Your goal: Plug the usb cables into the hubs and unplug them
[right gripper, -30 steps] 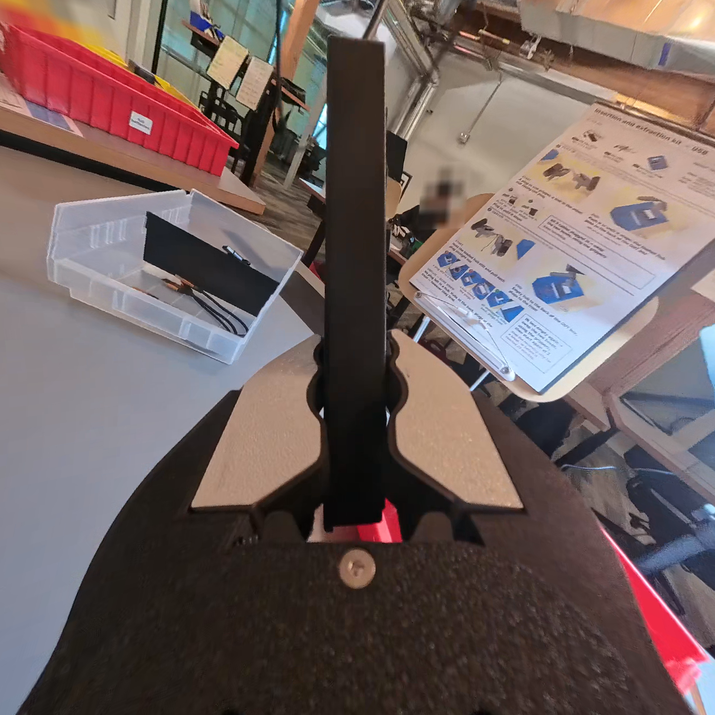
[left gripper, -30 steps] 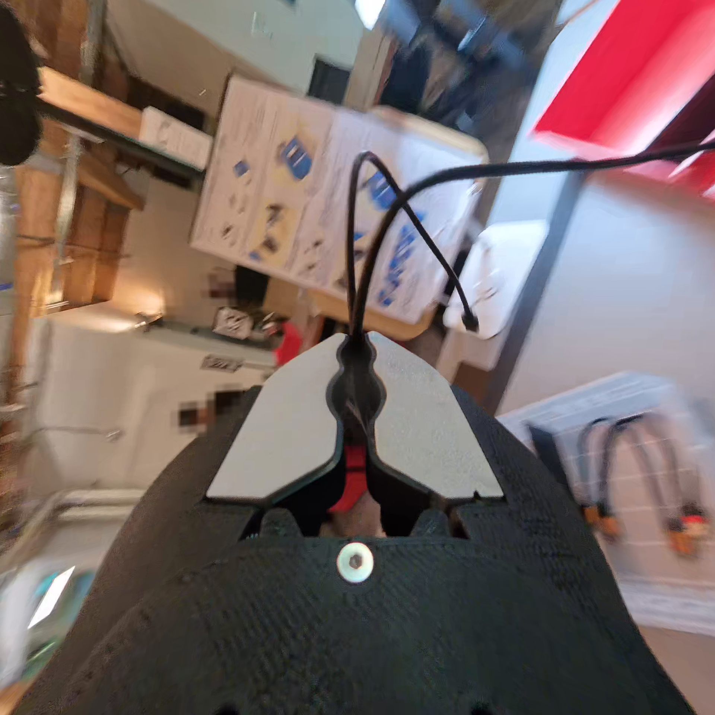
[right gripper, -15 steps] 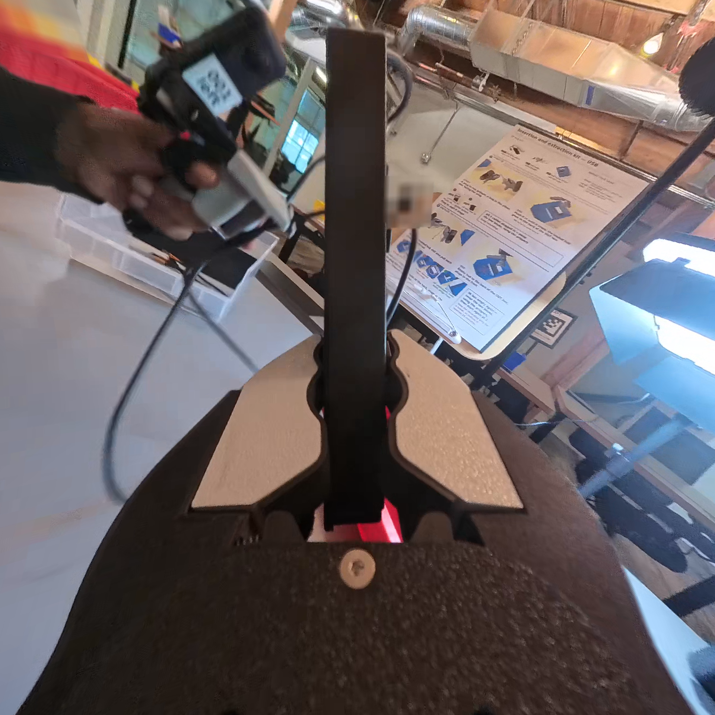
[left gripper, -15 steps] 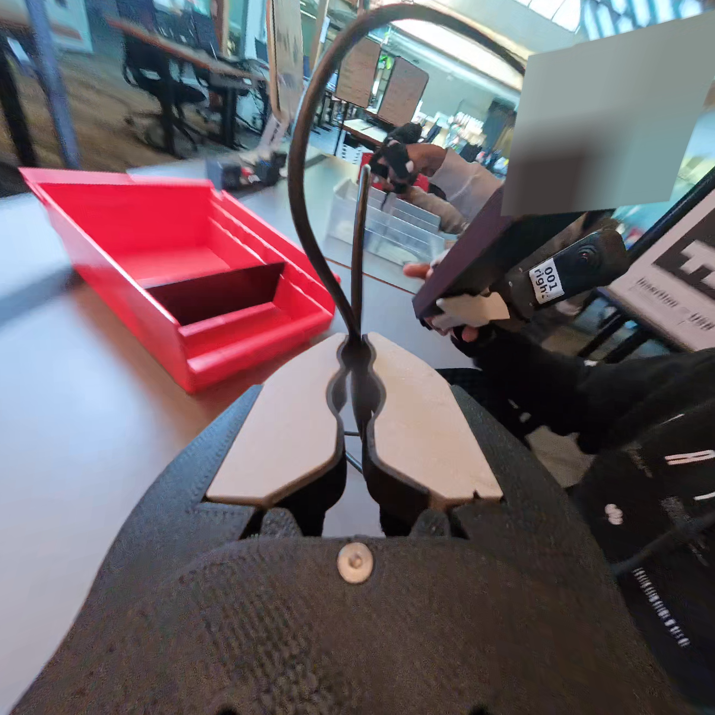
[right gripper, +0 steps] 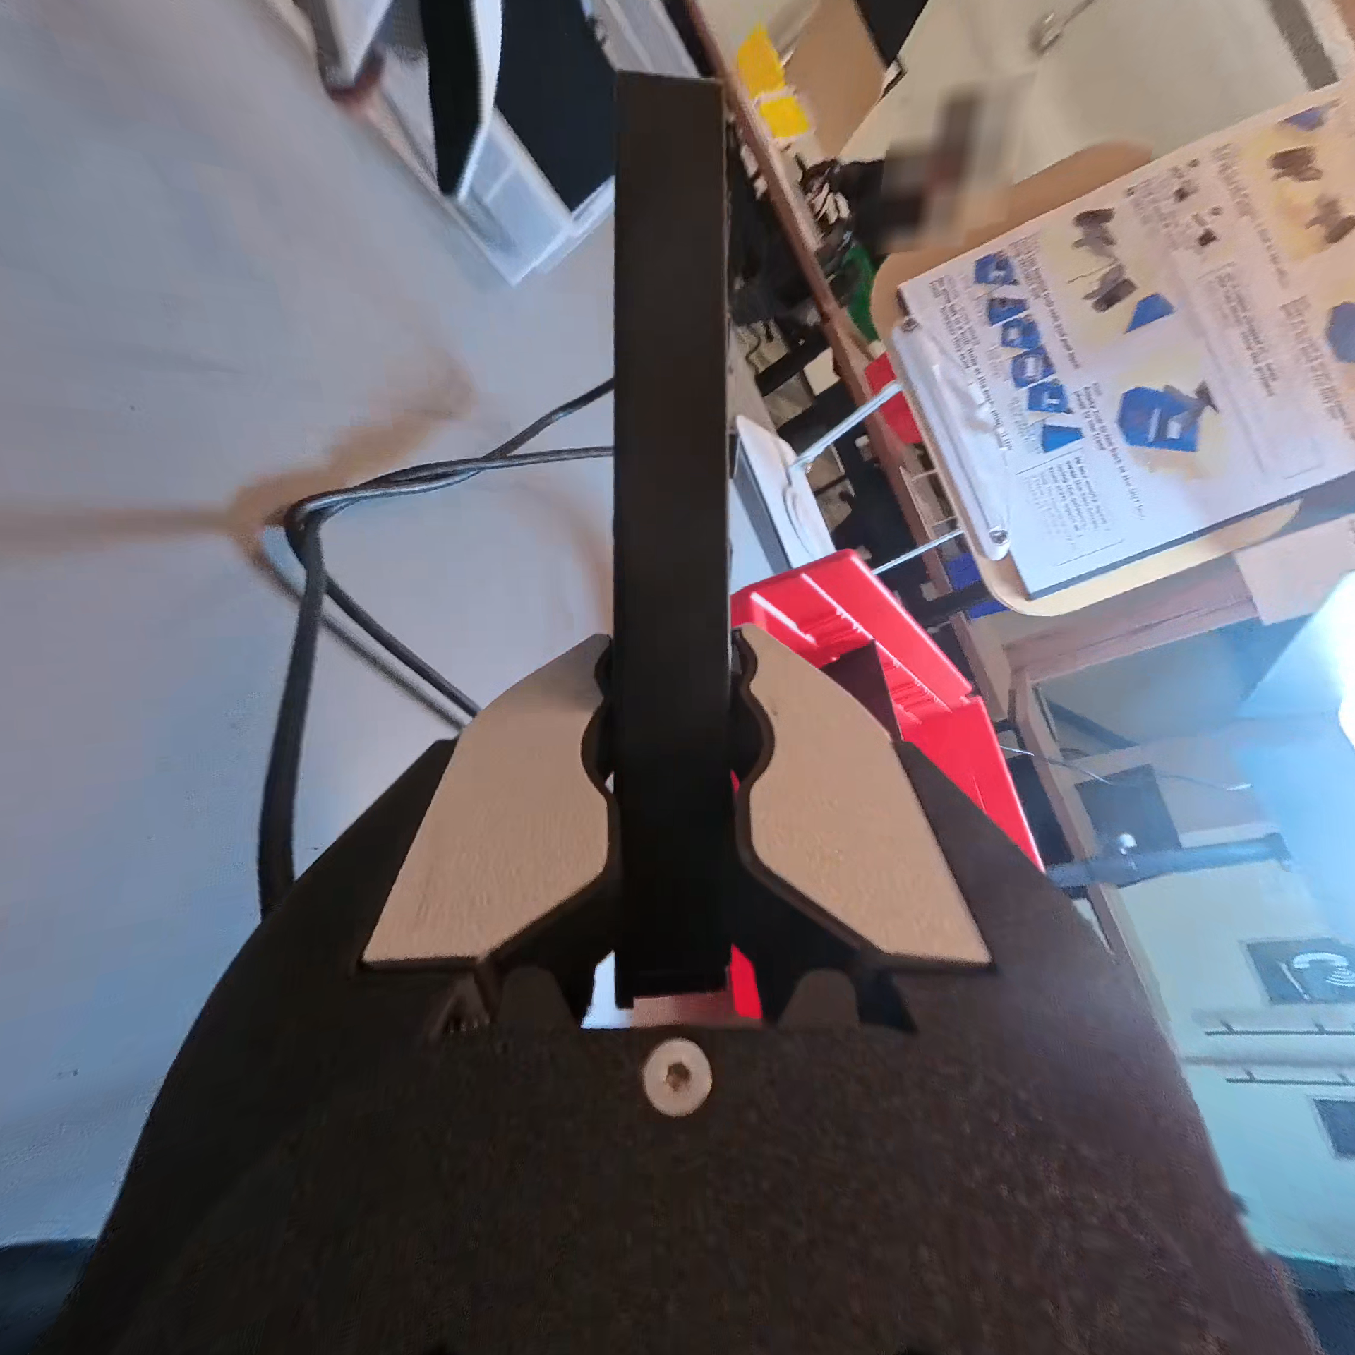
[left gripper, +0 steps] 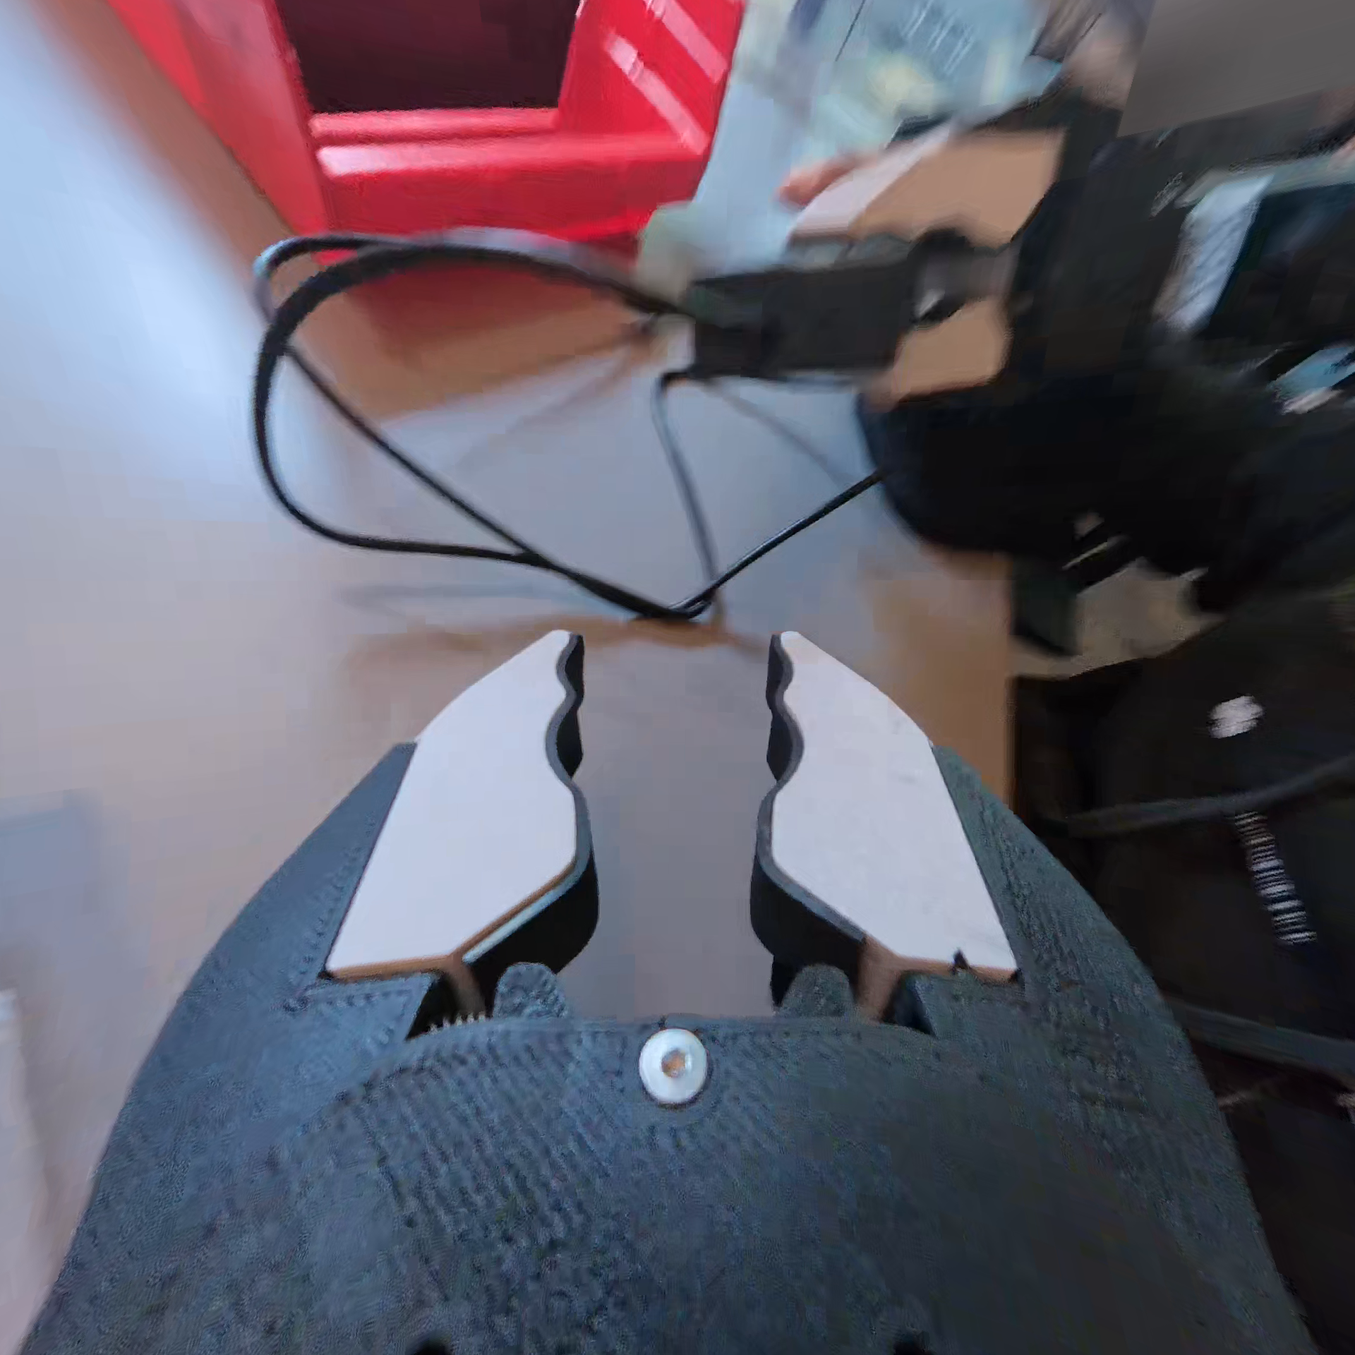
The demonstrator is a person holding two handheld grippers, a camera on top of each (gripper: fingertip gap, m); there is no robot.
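My left gripper (left gripper: 674, 645) is open and empty, low over the table (left gripper: 147, 586). A black USB cable (left gripper: 260, 388) lies looped on the table just ahead of it and runs up to a blurred dark hub (left gripper: 806, 330) at the upper right. I cannot tell if the cable is plugged in. My right gripper (right gripper: 671, 645) is shut on that long black hub (right gripper: 669, 366), which sticks straight out between its fingers. In the right wrist view the cable (right gripper: 293, 696) hangs down to the left of the hub onto the table (right gripper: 147, 293).
A red bin (left gripper: 469, 147) stands at the table's far side, also in the right wrist view (right gripper: 916, 696). A clear plastic box (right gripper: 513, 191) sits beyond the hub. An instruction sheet (right gripper: 1144, 352) stands off the table. A person's dark clothing (left gripper: 1173, 513) fills the right. About 15 centimeters separates my left fingertips from my right.
My left gripper has opened and let go of the cable, which now lies on the table. It has tilted down towards the table. The right gripper still holds the hub and has swung downward.
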